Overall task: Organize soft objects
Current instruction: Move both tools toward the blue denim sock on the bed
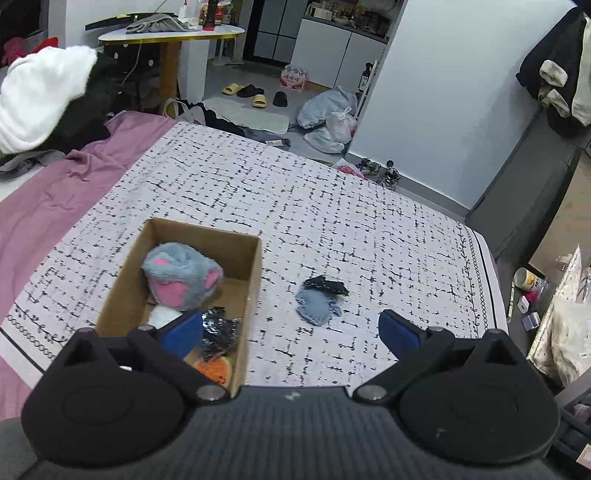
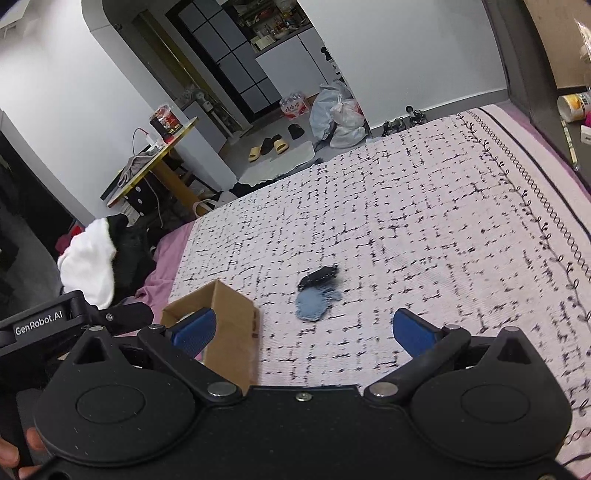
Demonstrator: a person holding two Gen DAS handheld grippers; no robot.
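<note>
A cardboard box (image 1: 255,266) stands on the patterned bedspread (image 1: 295,206). In it lie a grey and pink plush toy (image 1: 181,275), a dark shiny piece (image 1: 218,330), something white and an orange item (image 1: 216,367). A small blue fabric piece (image 1: 316,304) with a black piece (image 1: 325,285) on its far edge lies on the bedspread right of the box. My left gripper (image 1: 290,332) is open and empty, its left finger over the box. My right gripper (image 2: 304,332) is open and empty, above the bedspread just short of the blue piece (image 2: 312,302) and black piece (image 2: 318,276). The box (image 2: 232,332) is at its left finger.
A pile of white and black clothes (image 1: 44,103) lies on the pink sheet (image 1: 48,199) at the far left. A yellow-edged table (image 1: 170,33), slippers (image 1: 255,94) and plastic bags (image 1: 328,118) stand beyond the bed. A cluttered nightstand (image 1: 546,295) is at the right.
</note>
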